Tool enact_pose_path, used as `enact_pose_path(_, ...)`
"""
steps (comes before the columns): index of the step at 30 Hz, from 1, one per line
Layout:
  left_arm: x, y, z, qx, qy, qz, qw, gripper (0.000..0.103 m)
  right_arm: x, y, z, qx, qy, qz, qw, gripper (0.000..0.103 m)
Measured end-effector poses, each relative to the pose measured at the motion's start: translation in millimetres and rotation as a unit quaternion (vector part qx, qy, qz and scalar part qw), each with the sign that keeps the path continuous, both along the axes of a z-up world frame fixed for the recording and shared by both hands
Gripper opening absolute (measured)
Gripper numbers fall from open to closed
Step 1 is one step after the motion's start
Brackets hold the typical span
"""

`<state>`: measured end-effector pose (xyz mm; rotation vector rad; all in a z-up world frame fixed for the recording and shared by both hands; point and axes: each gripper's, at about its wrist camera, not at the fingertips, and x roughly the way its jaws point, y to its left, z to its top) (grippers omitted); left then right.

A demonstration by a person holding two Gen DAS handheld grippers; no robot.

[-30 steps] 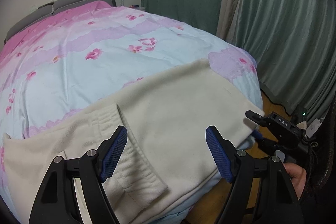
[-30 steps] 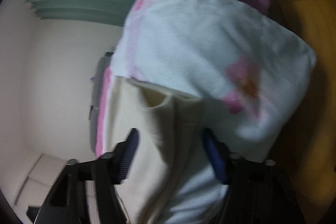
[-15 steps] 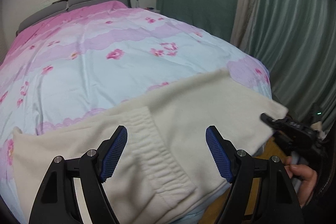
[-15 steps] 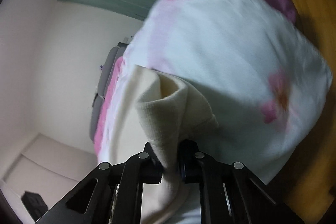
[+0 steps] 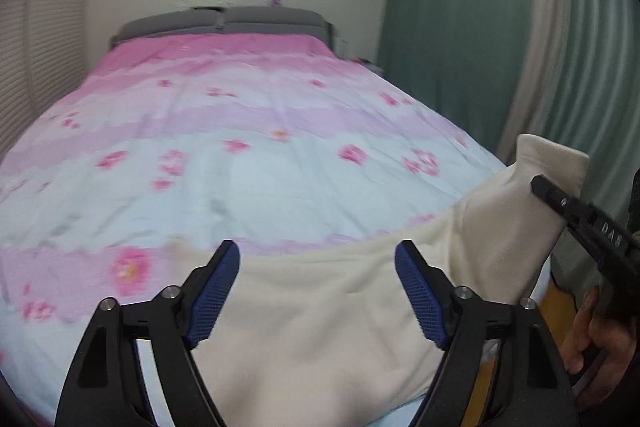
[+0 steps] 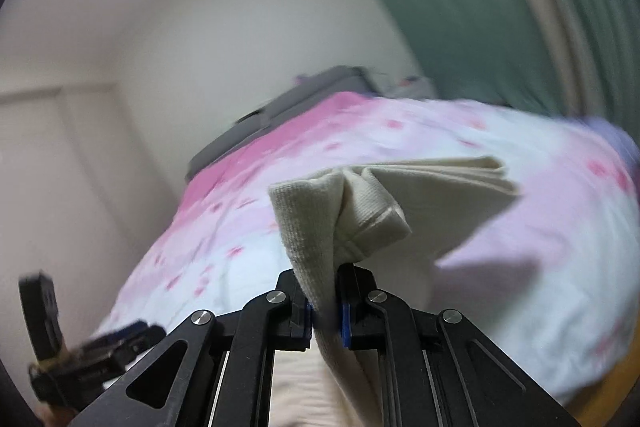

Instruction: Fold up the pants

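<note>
Cream pants (image 5: 320, 311) lie across the near edge of the bed. My left gripper (image 5: 318, 291) is open and empty, hovering just above the cream fabric. My right gripper (image 6: 325, 301) is shut on the cuff end of the pant legs (image 6: 320, 223) and holds it lifted above the bed. In the left wrist view that raised cuff (image 5: 548, 163) stands up at the right, with the right gripper (image 5: 580, 215) clamped on it and a hand below. The waistband is out of sight.
The bed carries a pink and pale blue flowered quilt (image 5: 240, 147) with a grey headboard (image 5: 224, 21) at the far wall. Green curtains (image 5: 460, 27) hang along the right. Wooden floor (image 5: 560, 291) shows at the bed's right corner.
My right gripper closed on the pant cuff and lifted it up over the bed. My left gripper stayed open and its view swung left toward the headboard.
</note>
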<state>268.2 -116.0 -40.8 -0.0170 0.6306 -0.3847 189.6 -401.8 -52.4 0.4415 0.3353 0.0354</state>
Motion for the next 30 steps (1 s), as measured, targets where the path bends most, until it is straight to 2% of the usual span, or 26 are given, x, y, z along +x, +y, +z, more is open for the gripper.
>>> enact_pose_path(2, -7.2, 35.4, 7.6, -0.002, -0.012, 0.024, 0.9996, 0.084, 14.7, 50.1, 10.0, -0.03, 0.0, 0.054, 0.998, 0.011)
enact_pose_path(5, -19.3, 88.3, 11.9, 0.005, -0.026, 0.063, 0.9977, 0.084, 30.0, 118.7, 3.5, -0.074, 0.019, 0.125, 0.989, 0.011)
enact_pose_path(6, -23.5, 108.3, 11.1, 0.009, -0.028, 0.079, 0.9964, 0.085, 30.0, 118.7, 3.5, -0.074, 0.019, 0.125, 0.989, 0.011)
enact_pose_path(7, -25.9, 120.1, 10.0, 0.011, -0.029, 0.088, 0.9957, 0.085, 39.8, 162.2, -13.2, -0.11, 0.047, 0.169, 0.978, 0.011)
enact_pose_path(9, -30.7, 144.4, 4.3, 0.015, -0.027, 0.105, 0.994, 0.085, 47.6, 192.3, -33.7, -0.143, 0.078, 0.204, 0.965, 0.012)
enact_pose_path(10, -32.2, 155.0, -0.6, 0.017, -0.023, 0.112, 0.9933, 0.085, 50.6, 214.3, -52.4, -0.173, 0.107, 0.228, 0.952, 0.012)
enact_pose_path(11, -32.7, 162.9, -5.7, 0.017, -0.016, 0.117, 0.9929, 0.085, 51.8, 227.2, -65.1, -0.191, 0.127, 0.243, 0.943, 0.012)
enact_pose_path(12, -32.5, 170.8, -11.5, 0.013, -0.008, 0.12, 0.9926, 0.085, 52.1, 244.3, -87.2, -0.217, 0.16, 0.263, 0.926, 0.012)
enact_pose_path(15, -31.4, 180.4, -26.3, 0.001, 0.01, 0.124, 0.9923, 0.085, 44.2, 258.4, -126.1, -0.245, 0.208, 0.278, 0.905, 0.012)
enact_pose_path(17, -29.8, 176.2, -35.0, -0.003, 0.018, 0.118, 0.9929, 0.085, 40.9, 258.9, -132.8, -0.246, 0.214, 0.273, 0.905, 0.012)
enact_pose_path(21, -22.4, 155.4, -47.5, -0.003, 0.028, 0.093, 0.9953, 0.085, 35.4, 251.5, -126.1, -0.235, 0.218, 0.268, 0.908, 0.012)
enact_pose_path(22, -21.4, 148.8, -48.7, -0.002, 0.03, 0.086, 0.9958, 0.085, 16.5, 252.8, -129.5, -0.234, 0.219, 0.271, 0.908, 0.012)
enact_pose_path(26, -22.9, 133.7, -47.7, -0.001, 0.024, 0.071, 0.9972, 0.085, 12.5, 248.0, -115.2, -0.218, 0.213, 0.281, 0.91, 0.012)
enact_pose_path(30, -18.5, 123.2, -53.5, 0.004, 0.029, 0.065, 0.9974, 0.085, 13.1, 245.7, -132.3, -0.227, 0.226, 0.292, 0.901, 0.016)
